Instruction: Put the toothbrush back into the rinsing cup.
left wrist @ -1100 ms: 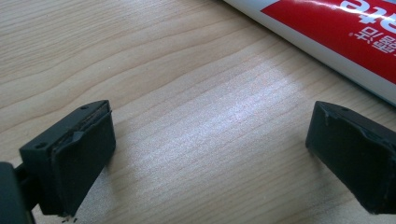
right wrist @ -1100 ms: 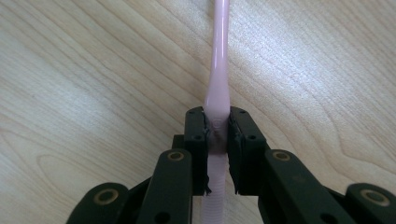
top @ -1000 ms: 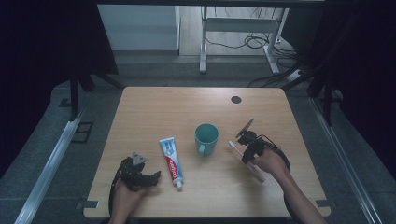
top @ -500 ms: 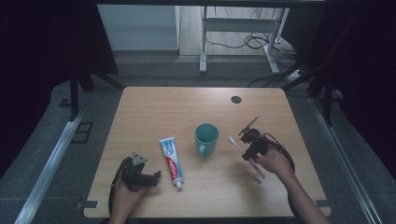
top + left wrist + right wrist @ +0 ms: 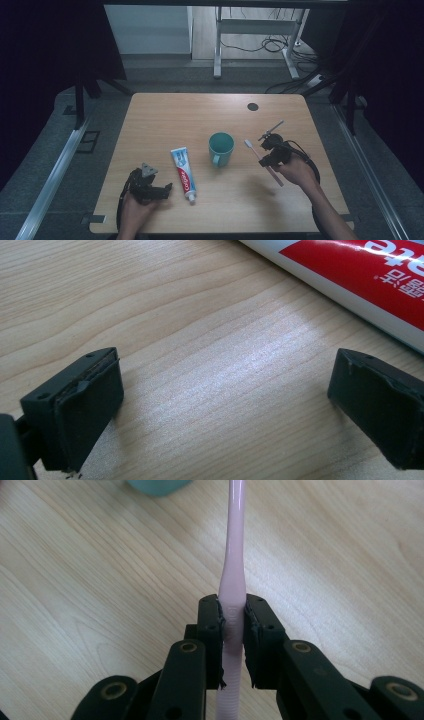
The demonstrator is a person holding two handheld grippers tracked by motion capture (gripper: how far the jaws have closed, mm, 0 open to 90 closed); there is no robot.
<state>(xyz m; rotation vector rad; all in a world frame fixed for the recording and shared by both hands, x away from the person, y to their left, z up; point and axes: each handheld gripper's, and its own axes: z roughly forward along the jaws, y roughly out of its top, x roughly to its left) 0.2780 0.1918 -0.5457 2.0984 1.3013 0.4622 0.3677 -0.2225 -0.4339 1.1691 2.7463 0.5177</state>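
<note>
The right gripper (image 5: 266,151) has lifted the toothbrush (image 5: 261,157) beside the cup (image 5: 221,147).

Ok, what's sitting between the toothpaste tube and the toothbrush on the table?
The teal mug stands between the toothpaste tube and the pink toothbrush, apart from both, in the high view. The right gripper holds the brush.

Two handheld grippers, black all over. Left gripper (image 5: 150,186): grey three-cornered plate on top, black cable looping back along the bare forearm, blocky matte fingers (image 5: 80,405) with flat rubbery pads, one pad edge frayed. Right gripper (image 5: 272,150): thin rod sticking out above, black cable curling round the wrist, linkage bars with round brass-toned pivot screws, small screw holes beside the pads. No sleeves over either forearm.
</note>
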